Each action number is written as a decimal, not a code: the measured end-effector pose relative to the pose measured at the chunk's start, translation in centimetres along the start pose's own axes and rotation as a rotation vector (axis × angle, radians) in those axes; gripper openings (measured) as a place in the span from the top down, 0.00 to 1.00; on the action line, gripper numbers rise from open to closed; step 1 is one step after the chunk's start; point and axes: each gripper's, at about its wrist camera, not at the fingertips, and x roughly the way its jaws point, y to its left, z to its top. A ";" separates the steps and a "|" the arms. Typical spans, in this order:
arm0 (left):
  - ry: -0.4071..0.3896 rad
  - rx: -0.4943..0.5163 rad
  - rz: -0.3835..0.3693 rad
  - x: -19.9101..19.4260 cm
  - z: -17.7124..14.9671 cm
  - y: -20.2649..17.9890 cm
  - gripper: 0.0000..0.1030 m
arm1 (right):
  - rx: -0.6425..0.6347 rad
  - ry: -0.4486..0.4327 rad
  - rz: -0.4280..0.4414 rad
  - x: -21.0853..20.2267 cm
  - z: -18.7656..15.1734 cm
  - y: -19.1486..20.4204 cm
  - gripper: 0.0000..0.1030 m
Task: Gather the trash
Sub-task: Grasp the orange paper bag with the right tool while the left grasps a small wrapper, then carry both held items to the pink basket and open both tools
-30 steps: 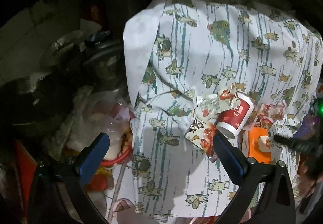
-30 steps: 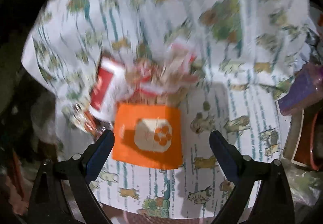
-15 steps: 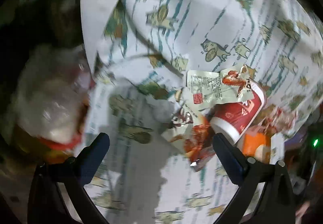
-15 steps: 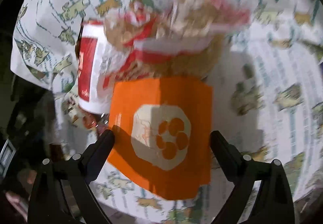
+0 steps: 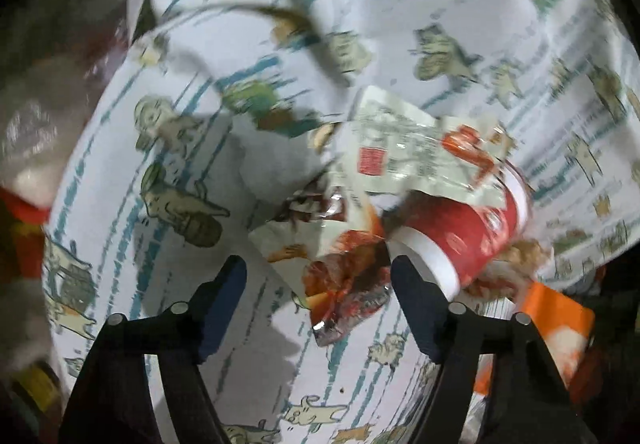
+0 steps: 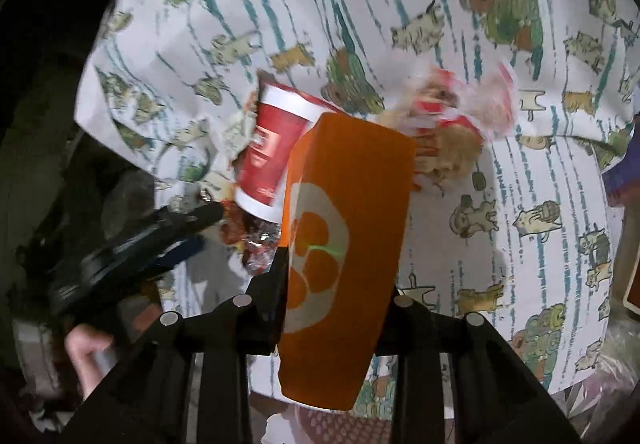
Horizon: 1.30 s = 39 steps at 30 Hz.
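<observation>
A red paper cup (image 5: 476,232) lies on its side on the cat-print tablecloth (image 5: 168,148), with a white wrapper (image 5: 404,156) over it and a crumpled red snack wrapper (image 5: 344,284) in front. My left gripper (image 5: 318,284) is open, its jaws on either side of the red wrapper. My right gripper (image 6: 334,284) is shut on an orange packet (image 6: 344,228) with a white paw-like logo, held tilted above the cloth. The cup (image 6: 276,152) and a crumpled red-and-white wrapper (image 6: 452,116) lie beyond it. The left gripper (image 6: 152,244) shows blurred at the left of the right wrist view.
The cloth's edge falls away to dark clutter on the left (image 5: 36,124), with a plastic bag and red items. A purple object (image 6: 624,180) and a dark box edge (image 6: 634,284) sit at the far right. A hand (image 6: 88,348) holds the left gripper.
My right gripper has closed on the orange packet and lifted it. My left gripper has moved in closer and its jaws have narrowed around the red snack wrapper.
</observation>
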 end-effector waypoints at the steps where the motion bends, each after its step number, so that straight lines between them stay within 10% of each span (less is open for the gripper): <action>1: 0.006 -0.025 -0.011 0.3 0.0 0.4 0.34 | 0.000 -0.003 -0.001 -0.3 0.3 -0.3 0.70; 5: 0.030 -0.021 -0.078 1.4 -0.4 0.6 0.77 | -0.012 -0.013 -0.030 -1.1 1.3 -0.9 0.70; 8: 0.004 0.077 -0.063 0.8 -1.0 -0.5 0.87 | -0.045 -0.031 -0.045 -1.9 1.5 -0.9 0.70; 17: -0.163 0.479 0.127 -6.7 -4.3 -7.5 0.93 | -0.179 -0.077 -0.071 -3.9 -0.1 0.4 0.70; 28: -0.405 0.502 0.192 -21.5 -8.7 -9.7 0.93 | -0.236 -0.261 -0.108 -8.7 -3.3 4.7 0.70; 39: -0.634 0.515 0.058 -34.9 -18.3 -9.2 0.93 | -0.370 -0.523 -0.029 -23.2 -12.0 9.0 0.70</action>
